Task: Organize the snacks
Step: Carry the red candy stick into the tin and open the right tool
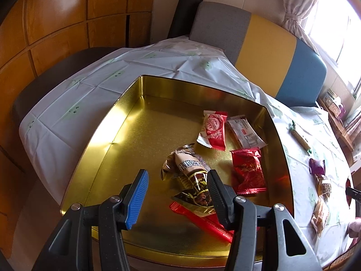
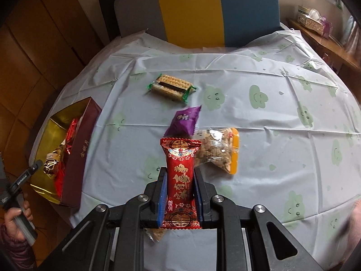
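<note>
Worktop (image 2: pixel 259 135) under a pale, creased plastic cloth printed with green smiling clouds is filling both views, with a grey, yellow and blue padded bench back (image 2: pixel 191 11) and amber wood panelling (image 1: pixel 56 11) standing behind it. Left hand-held gripper (image 1: pixel 178 178) is hovering over a shallow gold tin (image 1: pixel 126 122) with rounded corners, its ribbed jaws standing part open with nothing pressed between them; below it are lying a crumpled brown-and-gold wrapper (image 1: pixel 189 164), a glossy red foil packet (image 1: pixel 248 171), a red-and-white packet (image 1: pixel 214 128), a white-labelled packet (image 1: pixel 244 132) and a flat red sachet (image 1: pixel 203 219). Right hand-held gripper (image 2: pixel 180 176) is clamping a long red festive packet (image 2: pixel 180 171) by its sides, above the cloth. Only the right wrist view is showing the tin's maroon outer wall (image 2: pixel 76 158), a person's hand (image 2: pixel 13 216) on the left tool's handle, and the loose snacks clearly: a green-ended cracker pack (image 2: pixel 171 88), a purple packet (image 2: pixel 185 122) and a clear orange-edged bag (image 2: pixel 218 149) of grainy pieces just beside the red packet. Only the left wrist view is showing a bright window and a tied curtain (image 1: pixel 297 4).
</note>
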